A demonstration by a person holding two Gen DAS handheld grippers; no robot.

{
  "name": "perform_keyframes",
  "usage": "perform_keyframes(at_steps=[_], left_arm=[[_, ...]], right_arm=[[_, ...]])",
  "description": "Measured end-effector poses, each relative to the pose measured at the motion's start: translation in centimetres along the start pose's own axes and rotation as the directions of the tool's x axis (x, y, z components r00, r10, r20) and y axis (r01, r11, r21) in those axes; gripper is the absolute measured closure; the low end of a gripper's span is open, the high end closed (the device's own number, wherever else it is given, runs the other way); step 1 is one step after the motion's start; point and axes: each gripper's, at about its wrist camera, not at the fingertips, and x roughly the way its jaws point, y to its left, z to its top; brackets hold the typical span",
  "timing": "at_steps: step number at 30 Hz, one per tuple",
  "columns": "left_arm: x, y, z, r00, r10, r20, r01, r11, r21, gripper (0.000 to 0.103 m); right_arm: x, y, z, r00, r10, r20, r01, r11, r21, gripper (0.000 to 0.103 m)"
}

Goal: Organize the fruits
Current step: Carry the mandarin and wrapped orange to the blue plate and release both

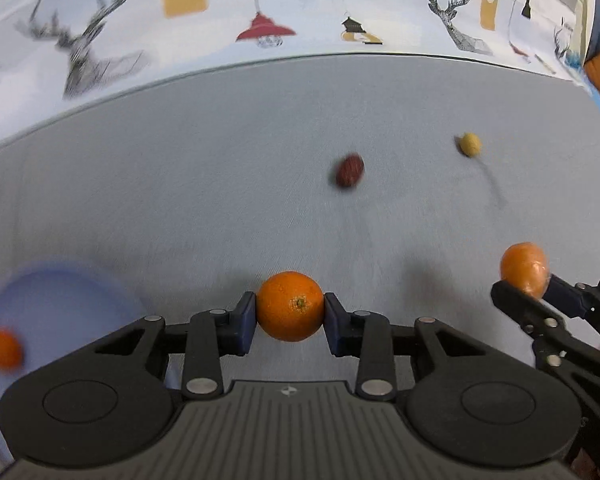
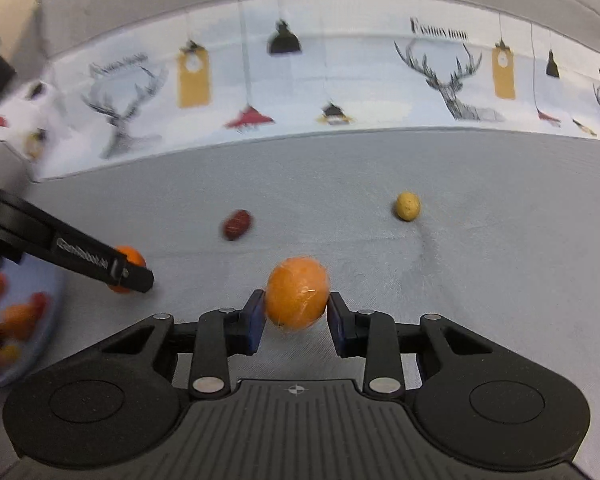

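Just round, dimpled orange (image 1: pixel 290 306)

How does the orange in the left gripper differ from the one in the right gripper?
The orange in the left gripper has bare, pebbled skin with its green stem scar facing the camera; the orange in the right gripper looks paler and glossy, seemingly in clear wrap, with no stem showing. The left gripper presses both pads on its fruit; the right gripper shows a slight gap at one pad. Both are round, orange and similar in size.
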Motion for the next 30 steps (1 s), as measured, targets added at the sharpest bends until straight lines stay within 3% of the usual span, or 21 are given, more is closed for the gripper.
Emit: perform_keyframes(at_steps=[2,10,15,20,30], left_arm=[[-2.2,0.7,-1.6,1.000,-0.023,-0.004,0.023,0.999,-0.036,0.064],[-9.9,0.6,-6.4,1.000,-0.004,0.023,0.005,0.998,-0.056,0.064],[-13.7,-0.3,-8.8,0.997,-0.008,0.076,0.012,0.999,-0.045,0.064],[-16.6,0.0,-10.9,0.995,-0.017,0.103,0.024,0.998,-0.066,0.064],[-20.8,2.4,-14.5,0.984,0.046,0.175,-0.028,0.994,-0.103,0.064]], right_arm=[[-2.7,0.7,-0.3,1.000,0.014,0.020,-0.014,1.000,-0.010,0.068],[-11.1,3.2,-1.7,0.996,0.047,0.071,-0.047,0.999,-0.007,0.068],[-15.0,5.0,-2.7,0.992,0.089,0.084,-0.086,0.996,-0.033,0.068],[-17.4,6.5,-3.7,0.990,0.103,0.095,-0.099,0.994,-0.042,0.068],[-19.9,9.4,-4.6,0.986,0.117,0.118,-0.106,0.990,-0.094,0.068]])
